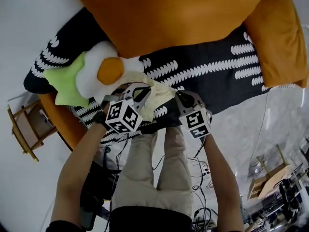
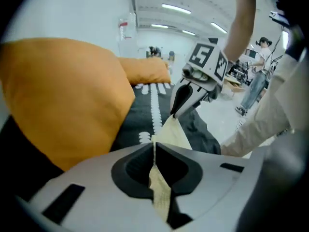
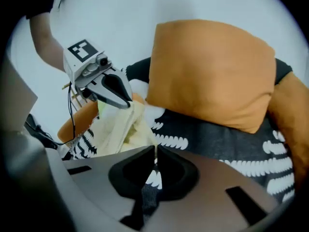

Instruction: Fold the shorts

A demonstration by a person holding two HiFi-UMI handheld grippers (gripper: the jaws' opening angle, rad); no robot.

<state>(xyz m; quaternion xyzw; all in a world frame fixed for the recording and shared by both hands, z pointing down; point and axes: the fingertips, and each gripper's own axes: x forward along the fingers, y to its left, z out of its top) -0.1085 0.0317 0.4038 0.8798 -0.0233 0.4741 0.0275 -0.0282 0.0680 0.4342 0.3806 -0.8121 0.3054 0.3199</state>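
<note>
The pale yellow shorts [image 1: 157,96] lie bunched at the near edge of a black cover with white marks [image 1: 212,69], stretched between my two grippers. My left gripper [image 1: 144,94] is shut on one end of the cloth, and a strip of yellow fabric [image 2: 159,190] runs through its closed jaws [image 2: 154,151]. The right gripper [image 1: 179,99] is shut on the other corner. In the left gripper view its tip [image 2: 175,115] pinches the cloth's point. In the right gripper view a thin pale edge sits between the closed jaws [image 3: 155,153], and the shorts [image 3: 118,129] hang from the left gripper [image 3: 126,103].
A big orange cushion [image 1: 169,13] and a second orange pillow [image 1: 282,37] lie on the cover behind the shorts. A fried-egg plush [image 1: 104,69] with a green part [image 1: 67,81] sits to the left. A wooden stool [image 1: 24,129] and cables [image 1: 203,178] are on the floor.
</note>
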